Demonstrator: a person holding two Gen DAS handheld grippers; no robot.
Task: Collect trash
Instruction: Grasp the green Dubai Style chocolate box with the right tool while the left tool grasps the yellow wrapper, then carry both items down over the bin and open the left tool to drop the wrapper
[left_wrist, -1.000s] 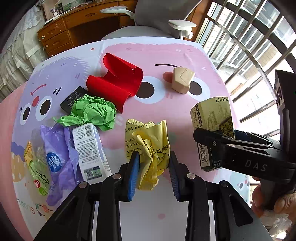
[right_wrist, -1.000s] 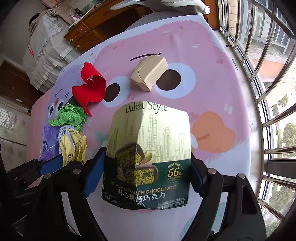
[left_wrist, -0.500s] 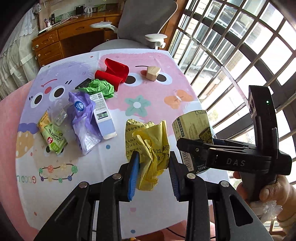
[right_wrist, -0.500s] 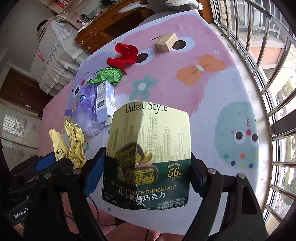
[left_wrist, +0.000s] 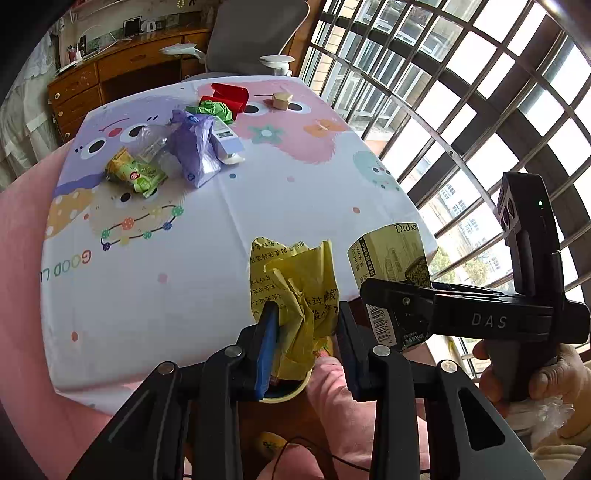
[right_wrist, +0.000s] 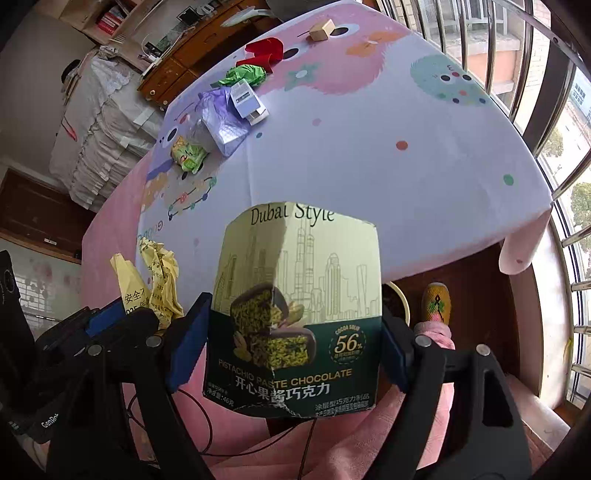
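Barred windows run along the right side of the room; a wooden dresser and a grey chair stand behind the desk, which wears a pastel cartoon-print cloth.

Left gripper: jaws closed narrow on a crumpled yellow printed plastic wrapper, held off the desk's near edge. Right gripper: jaws set wide, clamped across the flat sides of a green-and-cream pistachio chocolate carton, also beyond the near edge. A pale round rim shows below and behind the carton, on the floor under the desk; likely the bin, which would explain both pieces being carried out here.

Uncollected, bunched toward the far left corner:
- red curled plastic piece
- crumpled green paper
- small tan box, toward the far edge
- purple plastic bag
- white-and-blue carton
- green snack packet

Judgement: release over the bin comes next.
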